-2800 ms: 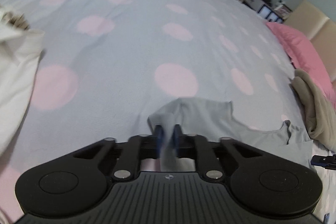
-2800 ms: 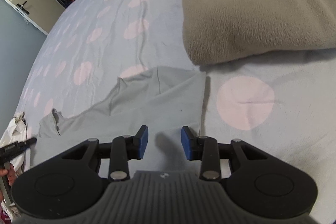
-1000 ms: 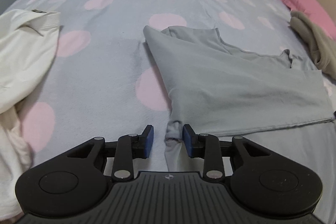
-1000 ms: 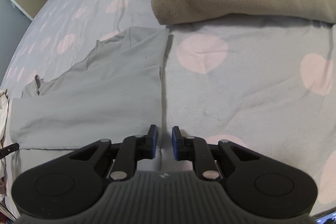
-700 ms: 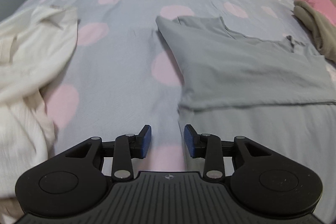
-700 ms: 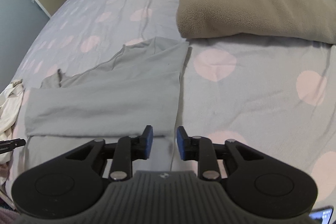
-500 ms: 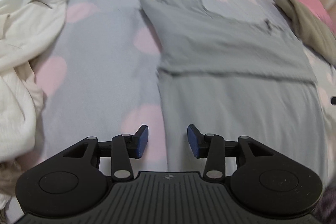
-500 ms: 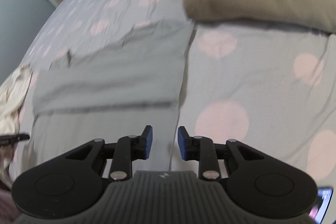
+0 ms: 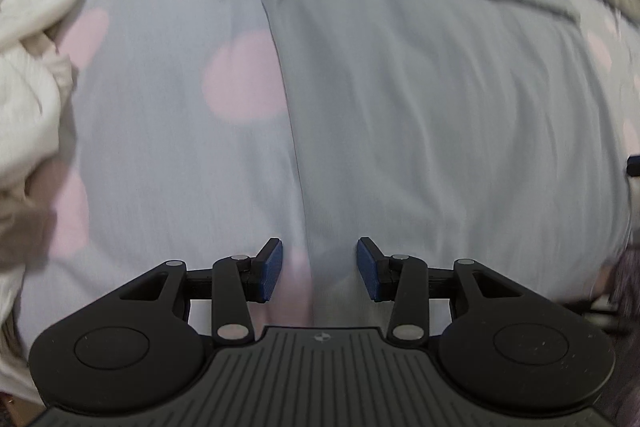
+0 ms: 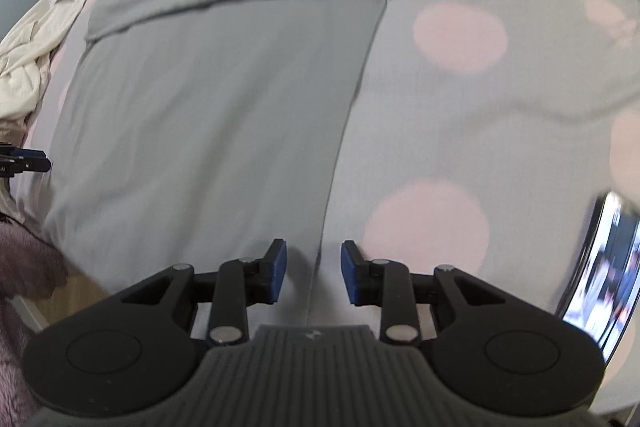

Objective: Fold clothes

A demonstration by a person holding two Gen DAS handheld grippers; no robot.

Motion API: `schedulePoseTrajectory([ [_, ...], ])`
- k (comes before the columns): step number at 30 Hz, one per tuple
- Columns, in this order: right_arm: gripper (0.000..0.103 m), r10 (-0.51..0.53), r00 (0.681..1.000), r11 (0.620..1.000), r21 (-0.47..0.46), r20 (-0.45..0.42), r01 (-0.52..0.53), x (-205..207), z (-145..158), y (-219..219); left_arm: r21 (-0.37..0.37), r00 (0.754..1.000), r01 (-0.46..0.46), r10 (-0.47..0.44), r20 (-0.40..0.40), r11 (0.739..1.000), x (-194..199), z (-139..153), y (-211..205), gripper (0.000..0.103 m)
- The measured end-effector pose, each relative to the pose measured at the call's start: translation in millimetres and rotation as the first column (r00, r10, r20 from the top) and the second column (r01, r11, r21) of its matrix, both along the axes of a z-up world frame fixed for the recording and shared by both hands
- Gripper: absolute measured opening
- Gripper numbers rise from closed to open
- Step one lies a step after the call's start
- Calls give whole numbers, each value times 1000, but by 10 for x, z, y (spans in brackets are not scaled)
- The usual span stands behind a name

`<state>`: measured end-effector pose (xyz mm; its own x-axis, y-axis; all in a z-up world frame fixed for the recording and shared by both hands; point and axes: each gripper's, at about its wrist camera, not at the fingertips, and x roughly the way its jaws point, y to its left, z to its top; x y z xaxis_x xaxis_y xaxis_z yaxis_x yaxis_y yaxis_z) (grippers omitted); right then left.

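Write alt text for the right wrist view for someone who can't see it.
The right gripper, jaws open and just widened with nothing between its pads, points down at the right edge of a grey shirt with its top folded down, spread on a pink-dotted bedspread. A cream garment lies far left.

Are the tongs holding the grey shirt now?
No. Both the left tongs and right tongs stand open over the grey shirt's side edges, gripping nothing.

Soft even light, motion blur, fisheye bulge at edges
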<state>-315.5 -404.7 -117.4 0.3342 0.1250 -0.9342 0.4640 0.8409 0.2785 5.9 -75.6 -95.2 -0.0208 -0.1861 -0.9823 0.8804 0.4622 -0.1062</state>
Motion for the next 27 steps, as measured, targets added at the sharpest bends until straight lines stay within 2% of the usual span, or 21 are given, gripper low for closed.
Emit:
schedulePoseTrajectory([
  [4,36,11,1000,999,36,-22,-10,-126,-57,149,42,999,40,-40,3,998,-135,-59,68,46],
  [6,36,18,999,999,52,-28,-17,-177,-80,228,42,999,49,-50,11,998,-156,-58,68,46],
  [7,33,24,999,998,50,-24,-23,-180,-75,273,42,998,54,-55,14,998,-166,-57,68,45],
  [9,12,36,999,999,35,-8,-35,-182,-42,377,39,997,67,-68,26,997,-193,-46,64,37],
  [12,5,47,999,999,7,22,-47,-176,8,510,24,994,95,-96,52,995,-244,-5,47,19],
  [13,5,50,998,999,-2,32,-50,-173,27,548,11,993,105,-106,54,994,-254,19,39,8],
  [14,4,54,998,999,-9,41,-54,-161,46,573,-4,993,103,-103,53,995,-247,48,37,5],
  [18,3,54,994,998,-31,94,-51,-99,164,568,-77,996,76,-73,50,994,-153,210,40,2],
  [24,2,-28,973,996,-75,230,47,-76,463,344,-194,995,-4,23,99,981,30,481,108,0],
  [25,2,-33,971,995,-80,236,53,-64,474,321,-207,994,-18,40,101,978,55,511,115,0],
  [27,2,-30,975,994,-92,222,51,-40,444,306,-183,996,-9,24,81,983,39,454,76,0],
])
